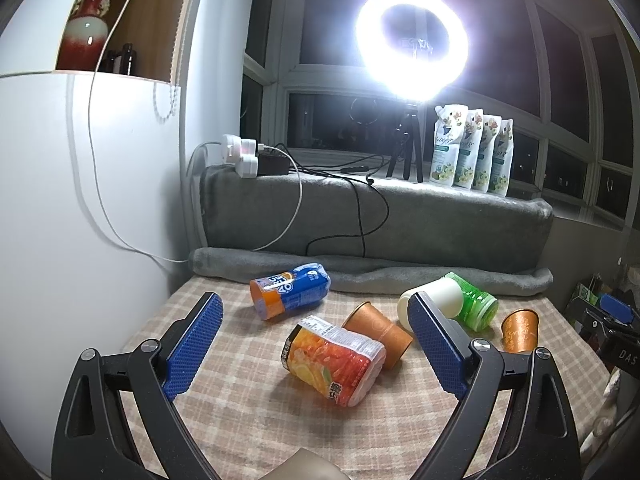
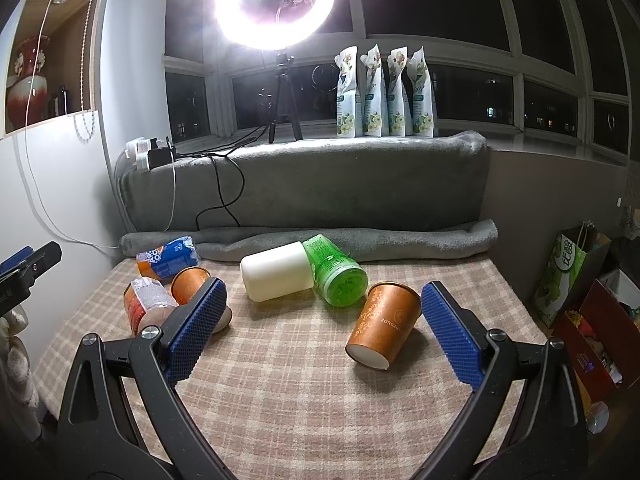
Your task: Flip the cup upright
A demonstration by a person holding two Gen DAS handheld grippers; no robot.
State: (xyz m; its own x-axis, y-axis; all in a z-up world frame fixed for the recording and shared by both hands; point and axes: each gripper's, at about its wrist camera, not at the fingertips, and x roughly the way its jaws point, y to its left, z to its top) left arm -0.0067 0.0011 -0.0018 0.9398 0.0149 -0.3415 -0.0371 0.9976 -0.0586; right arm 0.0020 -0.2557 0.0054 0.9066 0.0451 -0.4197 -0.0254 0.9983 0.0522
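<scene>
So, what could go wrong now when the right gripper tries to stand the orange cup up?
The orange paper cup lies on its side between the open right gripper fingers; a hard squeeze may crush it. It may also roll on the soft checked cloth. The green jar lies close behind and could get bumped.

Worktop cloth (image 2: 304, 380) is a beige and white plaid, with both paper cups (image 2: 383, 326) (image 2: 188, 283) in coppery orange, the near one with a pale swirly print. The jar (image 2: 338, 276) is bright green next to a cream white container (image 2: 276, 278). Tool pads (image 2: 198, 330) are dotted blue on black arms, and the rolled blanket (image 2: 360, 240) is grey.
</scene>
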